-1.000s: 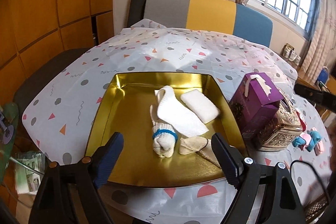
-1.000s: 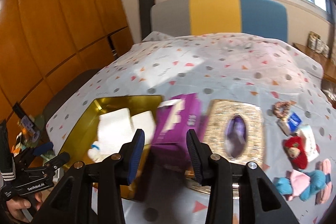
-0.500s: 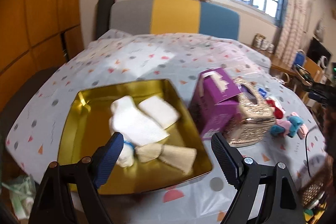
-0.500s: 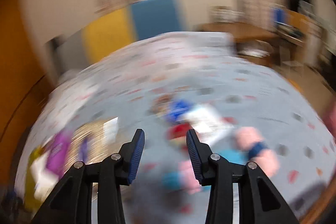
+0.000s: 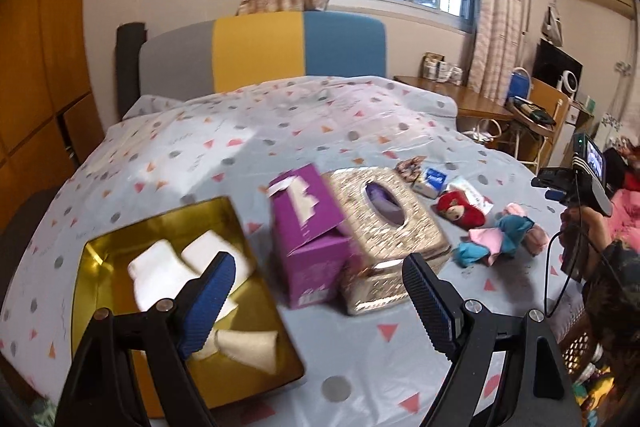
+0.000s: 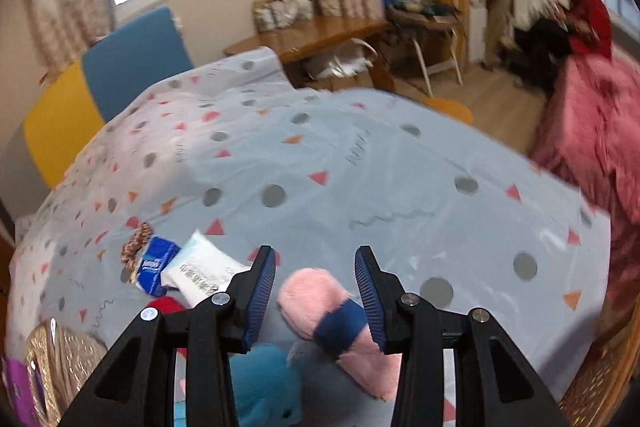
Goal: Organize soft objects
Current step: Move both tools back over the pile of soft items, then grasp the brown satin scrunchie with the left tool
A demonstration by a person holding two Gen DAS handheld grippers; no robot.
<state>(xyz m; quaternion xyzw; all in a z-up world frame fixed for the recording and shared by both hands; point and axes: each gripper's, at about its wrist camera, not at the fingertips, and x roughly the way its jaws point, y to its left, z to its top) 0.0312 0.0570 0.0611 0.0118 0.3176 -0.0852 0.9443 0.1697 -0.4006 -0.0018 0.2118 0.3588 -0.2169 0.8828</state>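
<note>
A gold tray (image 5: 100,247) at the lower left of the left wrist view holds white folded cloths (image 5: 160,275) and a beige piece (image 5: 252,345). My left gripper (image 5: 316,303) is open and empty above the table, in front of the tray. A pink-and-blue plush toy (image 5: 500,235) and a red plush (image 5: 460,209) lie at the right. In the right wrist view my right gripper (image 6: 316,283) is open, its jaws on either side of the pink plush limb with a blue band (image 6: 332,311), not closed on it. A blue plush part (image 6: 264,383) lies below.
A purple tissue box (image 5: 308,235) and a gold ornate tissue box (image 5: 384,227) stand beside the tray. A blue tissue packet (image 6: 154,263), a white packet (image 6: 200,271) and a scrunchie (image 6: 134,245) lie on the patterned tablecloth. Chairs and a desk stand beyond.
Both views swung right. My left gripper turned from the tray toward the tissue boxes. My right gripper moved over to the plush toys and now straddles the pink limb.
</note>
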